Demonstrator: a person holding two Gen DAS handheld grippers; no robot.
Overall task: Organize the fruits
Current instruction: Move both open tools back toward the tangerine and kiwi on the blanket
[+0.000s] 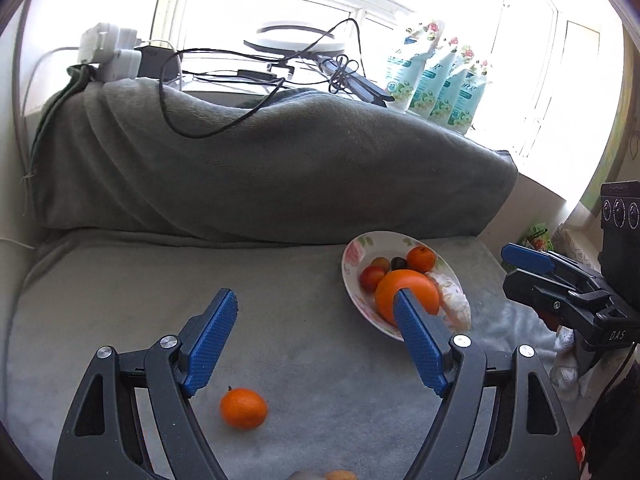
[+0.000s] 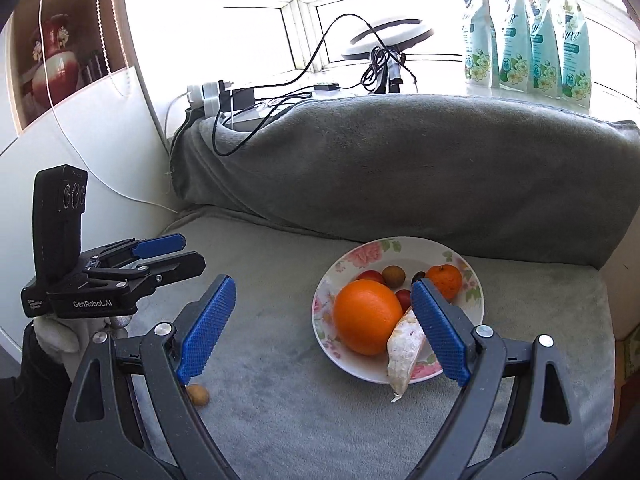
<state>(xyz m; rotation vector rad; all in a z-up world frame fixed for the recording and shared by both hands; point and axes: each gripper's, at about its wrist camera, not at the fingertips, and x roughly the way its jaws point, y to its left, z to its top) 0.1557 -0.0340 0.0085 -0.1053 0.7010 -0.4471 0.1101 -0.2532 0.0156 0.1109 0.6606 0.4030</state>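
A floral plate (image 1: 352, 280) (image 2: 472, 312) rests on the grey blanket. It holds a big orange (image 1: 404, 292) (image 2: 366, 316), a mandarin (image 1: 421, 259) (image 2: 446, 280), small red and brown fruits (image 2: 390, 274) and a pale peeled segment (image 1: 454, 306) (image 2: 406, 346). A loose mandarin (image 1: 243, 408) lies on the blanket below and between my left gripper's fingers. A small brown fruit (image 2: 198, 395) lies by the right gripper's left finger. My left gripper (image 1: 316, 338) is open and empty above the blanket. My right gripper (image 2: 322, 326) is open and empty, hovering in front of the plate.
A rolled grey blanket (image 1: 260, 160) (image 2: 400, 168) forms a bolster behind the plate. Cables, chargers and a ring light (image 2: 386, 38) sit on the sill with several refill pouches (image 1: 436, 76) (image 2: 528, 40). A white wall (image 2: 92, 140) bounds the left side.
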